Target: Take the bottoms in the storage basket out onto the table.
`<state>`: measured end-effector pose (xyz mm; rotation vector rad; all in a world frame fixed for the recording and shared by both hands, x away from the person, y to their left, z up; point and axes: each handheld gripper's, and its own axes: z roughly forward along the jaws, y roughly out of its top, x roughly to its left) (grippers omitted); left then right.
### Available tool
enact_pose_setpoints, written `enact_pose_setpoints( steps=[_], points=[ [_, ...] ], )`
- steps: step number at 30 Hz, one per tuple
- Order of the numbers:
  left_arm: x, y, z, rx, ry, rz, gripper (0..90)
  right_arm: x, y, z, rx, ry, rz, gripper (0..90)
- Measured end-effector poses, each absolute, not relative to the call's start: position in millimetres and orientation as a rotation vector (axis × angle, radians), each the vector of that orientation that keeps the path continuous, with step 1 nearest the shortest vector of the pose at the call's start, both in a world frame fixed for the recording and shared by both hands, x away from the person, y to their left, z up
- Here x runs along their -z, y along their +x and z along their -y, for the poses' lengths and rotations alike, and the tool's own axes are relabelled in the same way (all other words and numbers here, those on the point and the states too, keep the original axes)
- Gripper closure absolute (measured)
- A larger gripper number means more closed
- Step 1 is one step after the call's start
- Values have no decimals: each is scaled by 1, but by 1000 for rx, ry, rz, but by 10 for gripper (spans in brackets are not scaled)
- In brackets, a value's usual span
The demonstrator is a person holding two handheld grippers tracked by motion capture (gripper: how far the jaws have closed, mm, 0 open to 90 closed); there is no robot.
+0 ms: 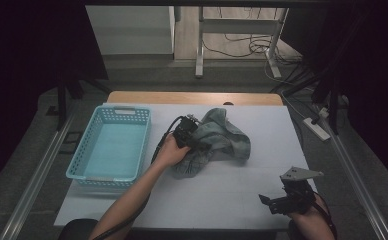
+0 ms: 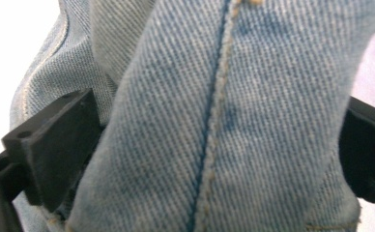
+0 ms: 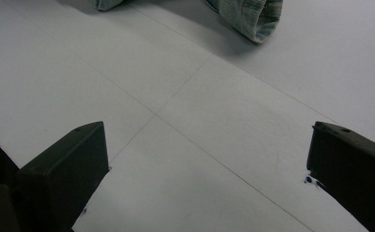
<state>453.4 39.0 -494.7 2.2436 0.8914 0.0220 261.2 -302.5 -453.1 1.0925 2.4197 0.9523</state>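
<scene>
The left gripper (image 1: 191,131) stands wide around a fold of the jeans (image 1: 217,142) mid-table; set the seam deep between the jaws before closing. The right gripper (image 1: 277,201) waits wide-open near the table's near right corner.

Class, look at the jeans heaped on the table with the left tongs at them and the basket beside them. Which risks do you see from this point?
1. A fold of the jeans lies between the wide-set jaws of the left tongs; closing may catch only one layer, which could slip out.
2. The jeans are crumpled, so a dangling part might snag the basket rim.
3. The right tongs rest open, far from the jeans, giving no support.
</scene>
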Motion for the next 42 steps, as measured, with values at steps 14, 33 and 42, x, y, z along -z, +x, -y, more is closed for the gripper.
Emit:
enact_pose_setpoints(
  steps=[14, 33, 42],
  points=[
    [481, 448, -39, -13, 2234, -835, 0, 454, 261, 301, -943, 1082, -2425, 13],
    [468, 439, -46, -47, 2138, -746, 6, 454, 261, 300, -932, 1076, -2430, 13],
    [459, 433, -49, -47, 2134, -729, 7, 454, 261, 300, -930, 1076, -2429, 13]
  ],
)
